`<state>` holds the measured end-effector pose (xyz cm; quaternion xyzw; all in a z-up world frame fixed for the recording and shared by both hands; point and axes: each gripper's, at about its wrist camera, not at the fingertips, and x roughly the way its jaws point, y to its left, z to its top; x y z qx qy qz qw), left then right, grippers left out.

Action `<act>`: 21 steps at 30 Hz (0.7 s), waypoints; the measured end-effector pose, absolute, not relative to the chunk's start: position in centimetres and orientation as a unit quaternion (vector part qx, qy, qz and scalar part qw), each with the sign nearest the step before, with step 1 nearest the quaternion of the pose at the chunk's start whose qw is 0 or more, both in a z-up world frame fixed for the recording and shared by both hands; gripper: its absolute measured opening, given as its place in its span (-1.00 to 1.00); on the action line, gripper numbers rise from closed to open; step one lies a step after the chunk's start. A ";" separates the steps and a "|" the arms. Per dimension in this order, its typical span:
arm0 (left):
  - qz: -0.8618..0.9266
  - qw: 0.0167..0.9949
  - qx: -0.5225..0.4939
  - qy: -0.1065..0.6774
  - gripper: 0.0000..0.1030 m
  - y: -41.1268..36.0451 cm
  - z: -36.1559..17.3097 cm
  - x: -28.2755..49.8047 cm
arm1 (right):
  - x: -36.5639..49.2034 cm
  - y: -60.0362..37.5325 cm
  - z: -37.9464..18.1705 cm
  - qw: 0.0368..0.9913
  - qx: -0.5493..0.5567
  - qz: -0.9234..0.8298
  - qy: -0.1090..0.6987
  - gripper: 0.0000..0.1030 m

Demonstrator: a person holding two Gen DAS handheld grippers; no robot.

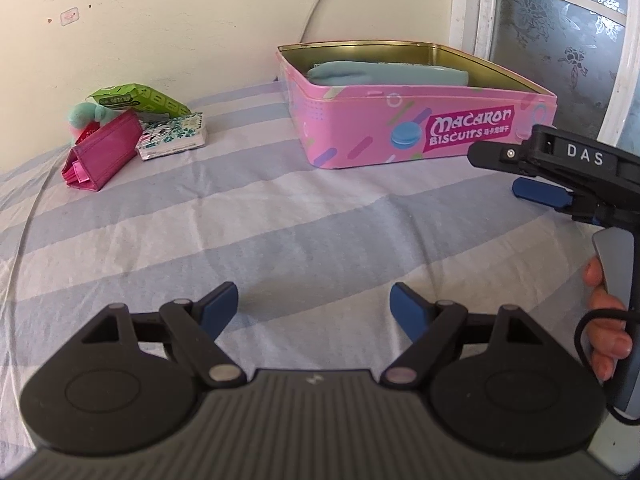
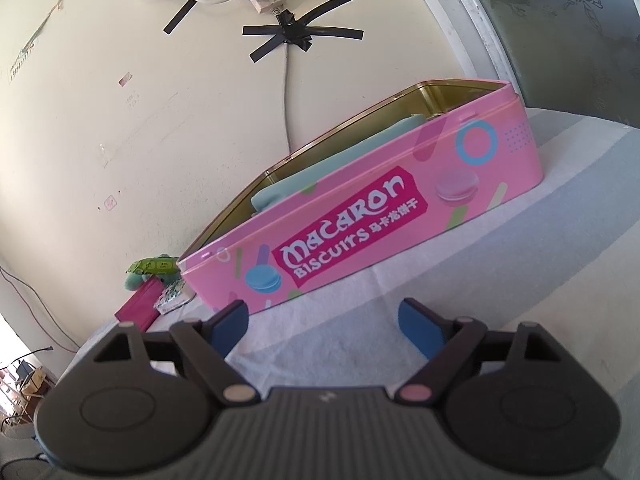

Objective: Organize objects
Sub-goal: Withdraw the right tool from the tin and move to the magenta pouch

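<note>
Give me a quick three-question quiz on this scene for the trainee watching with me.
1. True or false: the pink biscuit tin has its lid on.
2. Which item lies inside the tin? A) magenta pouch B) light blue folded item C) green packet
3. Fill in: both tools, left tool and right tool, are ____ and hold nothing.

Key: 1 false, it is open. 2 B, the light blue folded item; the magenta pouch and green packet sit in the pile on the striped sheet. 3 open.
</note>
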<state>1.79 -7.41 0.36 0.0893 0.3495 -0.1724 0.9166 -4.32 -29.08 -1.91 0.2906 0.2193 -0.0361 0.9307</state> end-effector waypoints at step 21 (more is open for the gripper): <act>-0.142 0.925 0.056 0.349 0.65 -3.5 0.3 3.1 | -3.8 -28.1 -1.9 0.936 0.259 -0.046 0.232 0.69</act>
